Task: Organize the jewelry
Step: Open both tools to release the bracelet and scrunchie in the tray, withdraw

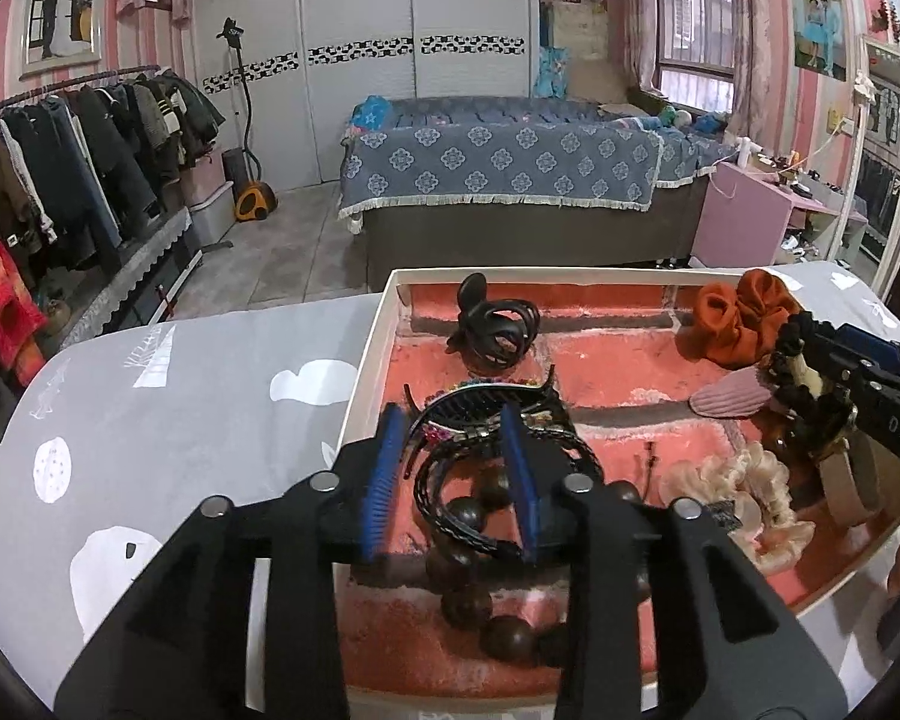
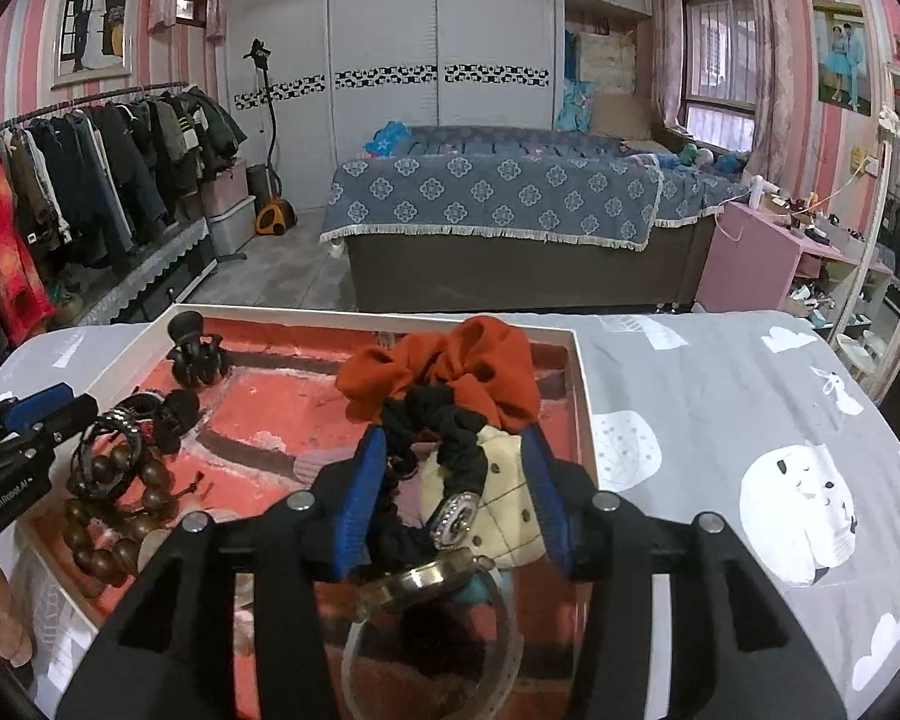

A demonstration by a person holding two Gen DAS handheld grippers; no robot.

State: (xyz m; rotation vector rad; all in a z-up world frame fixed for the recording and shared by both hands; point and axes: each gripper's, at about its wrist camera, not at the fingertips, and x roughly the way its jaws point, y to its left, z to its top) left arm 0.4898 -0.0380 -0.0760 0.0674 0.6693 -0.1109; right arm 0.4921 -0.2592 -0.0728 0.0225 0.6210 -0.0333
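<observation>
A white box with a red lining [image 1: 371, 354] [image 2: 582, 396] sits on the grey table and holds the jewelry. My left gripper [image 1: 456, 420] is open above a black braided headband [image 1: 450, 516] and a jewelled comb [image 1: 480, 396], with a brown bead bracelet [image 1: 468, 594] beneath. My right gripper [image 2: 456, 444] is open around a black scrunchie [image 2: 444, 426] and a cream hair clip [image 2: 504, 504]. An orange scrunchie [image 2: 450, 366] [image 1: 738, 318] lies just beyond. A black claw clip [image 1: 492, 324] [image 2: 195, 354] sits at the box's far left.
A pink ribbed clip [image 1: 726, 399], a cream scrunchie [image 1: 744, 498] and a clear bangle [image 2: 432, 648] also lie in the box. The grey tablecloth [image 1: 180, 408] extends left and right [image 2: 750, 420] of the box. A bed and a clothes rack stand beyond.
</observation>
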